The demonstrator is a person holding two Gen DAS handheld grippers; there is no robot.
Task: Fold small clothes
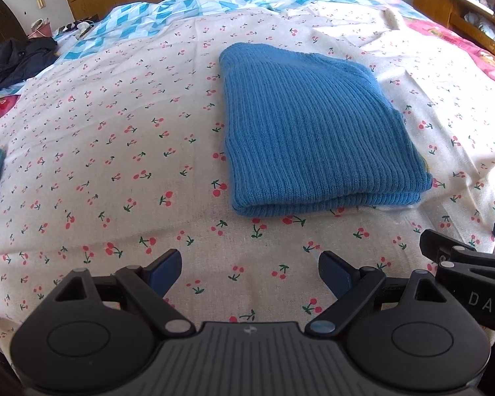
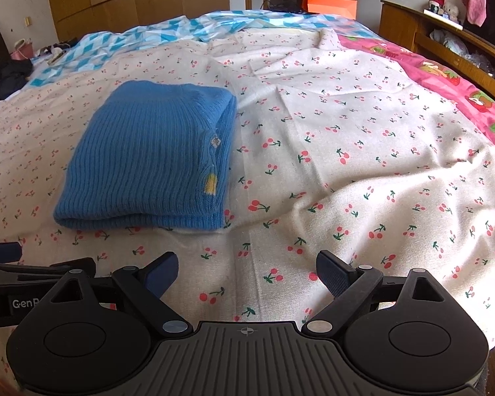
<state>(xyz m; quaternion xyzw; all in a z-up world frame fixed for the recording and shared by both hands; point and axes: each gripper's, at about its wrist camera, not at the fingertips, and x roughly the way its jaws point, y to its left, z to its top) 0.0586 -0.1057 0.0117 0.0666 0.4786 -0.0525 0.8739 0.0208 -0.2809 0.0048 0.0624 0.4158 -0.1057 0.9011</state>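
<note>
A blue ribbed knit sweater (image 1: 313, 132) lies folded into a thick rectangle on the cherry-print sheet (image 1: 115, 151). In the right wrist view the same sweater (image 2: 148, 158) sits at the left, with a small label and a yellow patch along its right edge. My left gripper (image 1: 250, 274) stands open, pulled back from the sweater's near fold, nothing between its fingers. My right gripper (image 2: 247, 274) is open too and empty, over the cherry-print sheet (image 2: 346, 165) to the right of the sweater. Each gripper shows at the edge of the other's view.
A blue-and-white diamond-pattern cover (image 1: 168, 16) lies at the far side of the bed, a pink strawberry-print quilt (image 2: 452, 89) on the right. Dark clothing (image 1: 13, 62) lies at the far left. A wooden shelf unit (image 2: 445, 43) stands to the right, an orange box (image 2: 330, 3) beyond the bed.
</note>
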